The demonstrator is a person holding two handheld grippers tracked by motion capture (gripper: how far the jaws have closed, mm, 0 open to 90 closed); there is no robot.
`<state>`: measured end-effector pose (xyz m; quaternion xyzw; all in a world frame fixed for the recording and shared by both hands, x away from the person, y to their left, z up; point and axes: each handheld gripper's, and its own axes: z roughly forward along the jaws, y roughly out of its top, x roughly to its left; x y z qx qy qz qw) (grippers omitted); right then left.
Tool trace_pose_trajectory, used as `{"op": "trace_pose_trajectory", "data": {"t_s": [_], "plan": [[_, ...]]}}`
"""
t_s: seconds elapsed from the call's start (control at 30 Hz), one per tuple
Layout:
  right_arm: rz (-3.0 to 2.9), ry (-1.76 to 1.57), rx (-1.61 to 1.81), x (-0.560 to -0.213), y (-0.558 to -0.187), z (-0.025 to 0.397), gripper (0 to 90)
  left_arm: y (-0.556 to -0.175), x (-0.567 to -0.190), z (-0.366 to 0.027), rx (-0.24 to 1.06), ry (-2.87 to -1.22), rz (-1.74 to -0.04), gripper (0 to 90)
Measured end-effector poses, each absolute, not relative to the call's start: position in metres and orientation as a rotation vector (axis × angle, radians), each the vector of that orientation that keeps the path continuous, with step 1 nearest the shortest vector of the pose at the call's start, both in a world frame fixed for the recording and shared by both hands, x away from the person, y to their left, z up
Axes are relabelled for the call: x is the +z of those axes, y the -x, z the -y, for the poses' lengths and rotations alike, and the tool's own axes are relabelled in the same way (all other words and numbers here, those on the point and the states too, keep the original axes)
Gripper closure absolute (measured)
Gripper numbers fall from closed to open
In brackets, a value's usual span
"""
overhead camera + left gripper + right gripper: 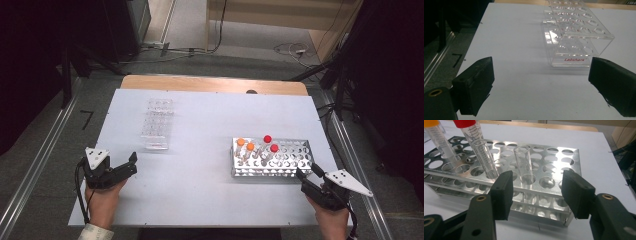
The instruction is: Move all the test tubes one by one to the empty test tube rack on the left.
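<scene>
The white counter [200,170] lies bare between the clear plastic tube rack [157,124] at the left and the perforated metal tube rack [272,159] at the right, a wide lane for a hand. In front of the left tongs [131,165], jaws spread wide, bare surface runs up to the clear rack. The right tongs [306,173] sit at the metal rack's near corner, jaws parted. An uncapped glass tube [524,163] stands straight ahead, another uncapped tube [485,158] and the red-capped tube [470,131] crowding just beside it. The rack's right half holds open holes.
</scene>
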<state>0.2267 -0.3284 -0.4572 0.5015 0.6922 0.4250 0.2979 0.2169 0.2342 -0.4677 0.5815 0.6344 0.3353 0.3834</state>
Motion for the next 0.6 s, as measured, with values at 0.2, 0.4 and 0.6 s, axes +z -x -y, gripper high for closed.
{"op": "trace_pose_trajectory", "data": {"t_s": [0.2, 0.4, 0.6], "plan": [[-1.838, -1.305, 1.13, -0.457, -0.233, 0.323, 51.0, -0.218, -0.468, -0.234, 0.854, -1.484, -1.617, 6.7], [-1.847, -1.292, 1.131, -0.458, -0.236, 0.32, 57.2, -0.218, -0.468, -0.234, 0.856, -1.483, -1.617, 6.7], [-1.857, -1.287, 1.131, -0.458, -0.239, 0.318, 60.8, -0.218, -0.468, -0.234, 0.857, -1.483, -1.616, 6.7]]}}
